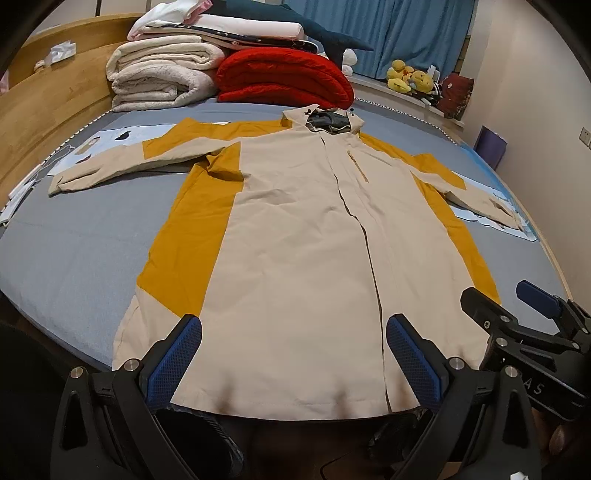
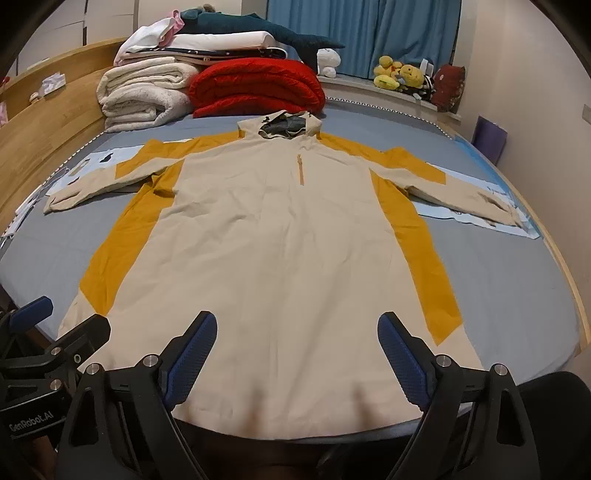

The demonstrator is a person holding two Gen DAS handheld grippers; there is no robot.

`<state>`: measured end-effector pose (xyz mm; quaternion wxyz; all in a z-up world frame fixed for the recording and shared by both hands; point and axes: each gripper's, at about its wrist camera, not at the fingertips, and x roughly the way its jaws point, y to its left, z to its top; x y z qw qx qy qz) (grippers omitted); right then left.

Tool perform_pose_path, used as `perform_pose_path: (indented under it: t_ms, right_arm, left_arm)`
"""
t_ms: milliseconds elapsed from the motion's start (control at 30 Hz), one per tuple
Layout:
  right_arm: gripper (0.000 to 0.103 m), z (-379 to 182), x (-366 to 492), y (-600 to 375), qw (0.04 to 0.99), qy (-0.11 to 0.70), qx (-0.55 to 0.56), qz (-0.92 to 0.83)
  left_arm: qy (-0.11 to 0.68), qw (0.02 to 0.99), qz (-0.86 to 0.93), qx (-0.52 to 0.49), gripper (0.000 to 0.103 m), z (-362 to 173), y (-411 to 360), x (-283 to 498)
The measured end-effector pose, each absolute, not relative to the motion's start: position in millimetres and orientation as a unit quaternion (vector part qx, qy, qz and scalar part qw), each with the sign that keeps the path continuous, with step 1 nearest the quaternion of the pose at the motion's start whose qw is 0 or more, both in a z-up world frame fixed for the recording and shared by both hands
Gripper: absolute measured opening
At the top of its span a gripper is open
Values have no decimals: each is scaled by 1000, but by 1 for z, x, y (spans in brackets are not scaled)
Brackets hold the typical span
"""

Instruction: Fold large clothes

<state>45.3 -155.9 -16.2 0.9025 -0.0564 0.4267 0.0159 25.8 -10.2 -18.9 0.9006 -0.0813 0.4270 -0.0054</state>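
Observation:
A large beige and mustard-yellow hooded jacket lies flat, front up, on the grey bed, sleeves spread left and right, hood at the far end. It also shows in the right wrist view. My left gripper is open and empty, hovering over the jacket's near hem. My right gripper is open and empty, over the hem too. The right gripper also shows in the left wrist view, beside the jacket's right hem corner. The left gripper shows at the left edge of the right wrist view.
Folded white blankets and a red quilt are stacked at the bed's far end, against a wooden headboard. Yellow plush toys sit on the window ledge under blue curtains. Light blue paper lies under the right sleeve.

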Motion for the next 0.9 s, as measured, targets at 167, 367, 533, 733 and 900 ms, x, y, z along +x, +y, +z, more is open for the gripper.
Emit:
perform_pose_path:
  t_ms: [167,367,533,733,900]
  right_arm:
    - [88,-13,43,-158,905,421,-59,19]
    - [88,-12,42,-160,905,421,-58,21]
    - [89,-11,42,-160,906,420,-56,21]
    - [88,-10,41,-160,906,419,-57,21]
    - [89,-9,41,-160,906,418,-56,21]
  left_arm:
    - [427,901,-7,-76,99,-17,-16,22]
    - [425,902,-9,-70,99,-17,-19,23]
    - [425,902,-9,-70,99,-17,-20,23]
    - [425,902,-9,-70,99,-16,-21,23]
    - [425,903,-10,-68,99,-17,-22,23]
